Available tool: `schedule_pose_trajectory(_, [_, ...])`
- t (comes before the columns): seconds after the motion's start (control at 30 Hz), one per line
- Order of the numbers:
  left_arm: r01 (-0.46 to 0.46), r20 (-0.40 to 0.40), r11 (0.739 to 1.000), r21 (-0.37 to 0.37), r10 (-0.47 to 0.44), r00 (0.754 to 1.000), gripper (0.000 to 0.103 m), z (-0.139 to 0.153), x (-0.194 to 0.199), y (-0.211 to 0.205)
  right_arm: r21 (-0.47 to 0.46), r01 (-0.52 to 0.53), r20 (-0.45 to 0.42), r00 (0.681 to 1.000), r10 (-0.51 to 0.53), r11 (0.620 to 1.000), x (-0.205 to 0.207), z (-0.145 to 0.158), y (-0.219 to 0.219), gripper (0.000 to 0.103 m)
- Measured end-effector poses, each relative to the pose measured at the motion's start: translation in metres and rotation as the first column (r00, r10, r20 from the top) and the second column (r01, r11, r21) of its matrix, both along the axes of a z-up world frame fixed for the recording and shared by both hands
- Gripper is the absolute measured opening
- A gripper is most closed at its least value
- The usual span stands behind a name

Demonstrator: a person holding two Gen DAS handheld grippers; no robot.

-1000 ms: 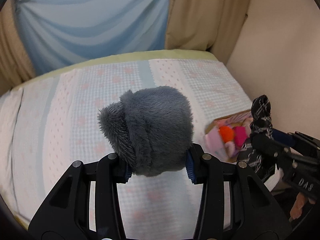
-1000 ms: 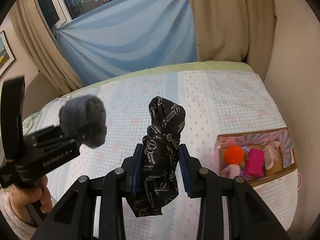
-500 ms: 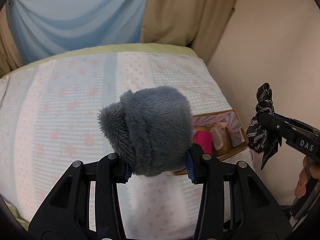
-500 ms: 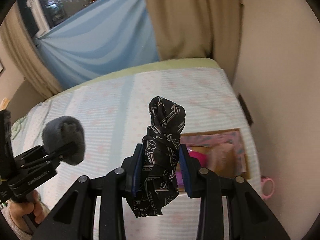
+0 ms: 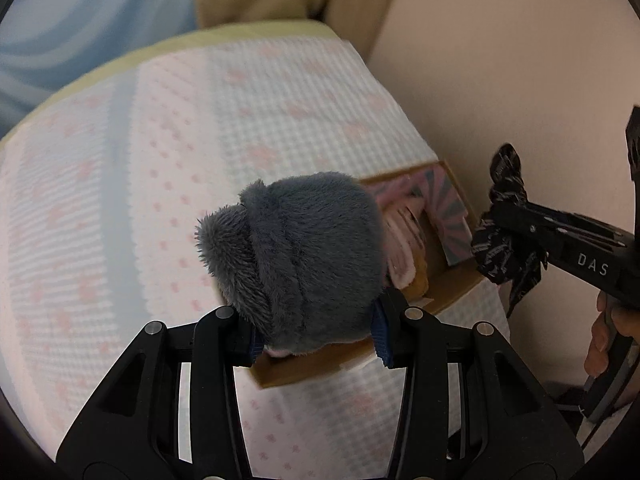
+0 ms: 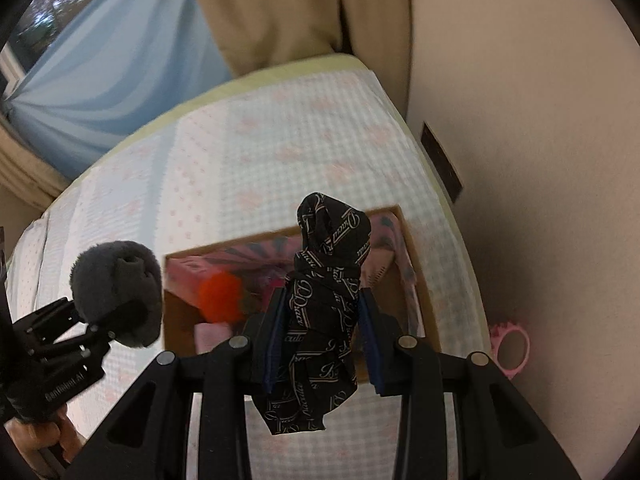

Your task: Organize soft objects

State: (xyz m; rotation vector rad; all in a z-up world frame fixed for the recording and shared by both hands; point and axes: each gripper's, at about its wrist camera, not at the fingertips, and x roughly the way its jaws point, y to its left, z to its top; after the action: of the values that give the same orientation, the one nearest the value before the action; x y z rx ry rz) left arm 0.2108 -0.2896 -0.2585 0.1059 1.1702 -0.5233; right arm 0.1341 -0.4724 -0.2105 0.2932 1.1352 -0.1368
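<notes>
Left gripper (image 5: 318,334) jaws clamped on a grey plush toy (image 5: 296,256), held in the air over the near left part of the cardboard box (image 5: 452,292). In the right wrist view the same toy (image 6: 118,292) shows beside the box's left wall, above the bedspread.

Right gripper (image 6: 322,346) jaws clamped on a black patterned cloth (image 6: 326,304), knotted, one end sticking up past the jaws, the other hanging below them. It is held in the air above the box (image 6: 180,320); from the left wrist view the cloth (image 5: 506,236) sits off the box's right side, near the wall.

Box lies on the bed (image 5: 120,184) near its right edge, close to the wall (image 5: 500,60). Inside: an orange pompom (image 6: 220,296) toward the left, blurred, plus pink soft items (image 5: 404,240) and a pink-and-blue striped lining; details too blurred to sort out.

Pink ring-shaped thing (image 6: 512,346) on the floor between bed and wall, right of the box.

Far end of bed: blue drape (image 6: 100,68) and tan curtain (image 6: 288,8).
</notes>
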Motion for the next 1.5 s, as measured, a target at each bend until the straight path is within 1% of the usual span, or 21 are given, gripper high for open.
schedule_pose_trajectory(0.13, [0.057,-0.049,0.998,0.036,-0.055,0.997,0.038,-0.035,0.006,-0.025,-0.025,-0.007,-0.054,0.999,0.006,1.0,0.009,-0.03,-0.013,0.032])
schedule_pose_trajectory(0.2, [0.062,-0.076,0.997,0.049,-0.058,0.995,0.038,-0.048,0.007,-0.034,-0.036,-0.015,-0.079,0.997,0.012,0.999,0.012,-0.043,-0.021,0.032])
schedule_pose_trajectory(0.33, [0.078,-0.105,0.993,0.089,-0.069,0.992,0.039,-0.069,0.007,-0.044,-0.03,-0.031,-0.098,0.995,0.028,0.999,0.017,-0.057,-0.027,0.032])
schedule_pose_trajectory(0.37, [0.086,-0.108,0.991,0.1,-0.075,0.991,0.04,-0.073,0.007,-0.047,-0.03,-0.041,-0.103,0.994,0.038,0.999,0.019,-0.059,-0.027,0.032])
schedule_pose_trajectory(0.4, [0.088,-0.109,0.99,0.106,-0.076,0.991,0.048,-0.075,0.008,-0.048,-0.031,-0.053,-0.108,0.993,0.049,0.998,0.022,-0.062,-0.026,0.032])
schedule_pose_trajectory(0.43, [0.088,-0.11,0.99,0.112,-0.075,0.991,0.056,-0.075,0.008,-0.049,-0.03,-0.062,-0.115,0.992,0.058,0.998,0.024,-0.064,-0.025,0.036])
schedule_pose_trajectory(0.47, [0.083,-0.104,0.99,0.117,-0.071,0.992,0.08,-0.075,0.008,-0.05,-0.023,-0.072,-0.127,0.99,0.069,0.997,0.027,-0.067,-0.025,0.041])
schedule_pose_trajectory(0.5, [0.081,-0.099,0.99,0.118,-0.069,0.993,0.102,-0.074,0.006,-0.049,-0.015,-0.079,-0.135,0.988,0.076,0.997,0.031,-0.071,-0.025,0.051])
schedule_pose_trajectory(0.53, [0.079,-0.095,0.989,0.124,-0.068,0.993,0.103,-0.072,0.004,-0.047,-0.009,-0.085,-0.14,0.987,0.083,0.996,0.033,-0.074,-0.025,0.066])
schedule_pose_trajectory(0.57, [0.075,-0.086,0.988,0.138,-0.064,0.994,0.103,-0.072,0.005,-0.047,-0.005,-0.101,-0.151,0.984,0.099,0.995,0.035,-0.077,-0.024,0.076])
schedule_pose_trajectory(0.6, [0.073,-0.068,0.986,0.15,-0.063,0.996,0.103,-0.071,0.003,-0.047,-0.005,-0.109,-0.157,0.982,0.107,0.994,0.036,-0.079,-0.023,0.097])
schedule_pose_trajectory(0.63, [0.079,-0.059,0.985,0.151,-0.07,0.996,0.103,-0.071,0.002,-0.045,-0.012,-0.112,-0.163,0.981,0.109,0.994,0.038,-0.08,-0.021,0.102])
schedule_pose_trajectory(0.73, [0.087,-0.064,0.979,0.185,-0.076,0.995,0.103,-0.072,-0.002,-0.04,-0.013,-0.109,-0.152,0.983,0.105,0.994,0.036,-0.077,-0.018,0.102])
schedule_pose_trajectory(0.8, [0.075,-0.075,0.979,0.188,-0.062,0.995,0.103,-0.071,-0.004,-0.032,-0.01,-0.11,-0.153,0.982,0.107,0.994,0.034,-0.073,-0.014,0.102])
schedule_pose_trajectory(0.9, [0.046,-0.083,0.985,0.168,-0.032,0.996,0.103,-0.059,-0.006,-0.019,-0.007,-0.111,-0.142,0.984,0.109,0.994,0.032,-0.06,-0.005,0.102])
schedule_pose_trajectory(1.17, [0.03,-0.018,0.99,0.14,-0.028,0.999,0.103,-0.013,-0.014,0.007,-0.017,-0.095,-0.081,0.992,0.093,0.995,0.02,-0.012,0.024,0.102])
schedule_pose_trajectory(1.23, [0.021,0.018,0.992,0.126,-0.023,1.0,0.103,0.005,-0.017,0.015,-0.028,-0.097,-0.064,0.993,0.095,0.995,0.014,0.004,0.032,0.102])
schedule_pose_trajectory(1.33, [-0.005,0.072,0.997,0.079,0.0,0.997,0.103,0.039,-0.024,0.033,-0.049,-0.103,-0.041,0.994,0.101,0.993,0.005,0.028,0.046,0.102])
schedule_pose_trajectory(1.43, [-0.039,0.117,0.998,0.047,0.033,0.993,0.103,0.073,-0.032,0.055,-0.05,-0.09,0.004,0.996,0.09,0.995,-0.008,0.062,0.061,0.102])
schedule_pose_trajectory(1.47, [-0.053,0.129,0.998,0.039,0.048,0.99,0.103,0.084,-0.034,0.062,-0.059,-0.092,0.035,0.995,0.094,0.994,-0.014,0.08,0.07,0.102])
schedule_pose_trajectory(1.5, [-0.07,0.148,0.997,0.023,0.066,0.987,0.103,0.099,-0.039,0.073,-0.064,-0.096,0.054,0.994,0.1,0.993,-0.018,0.091,0.075,0.102])
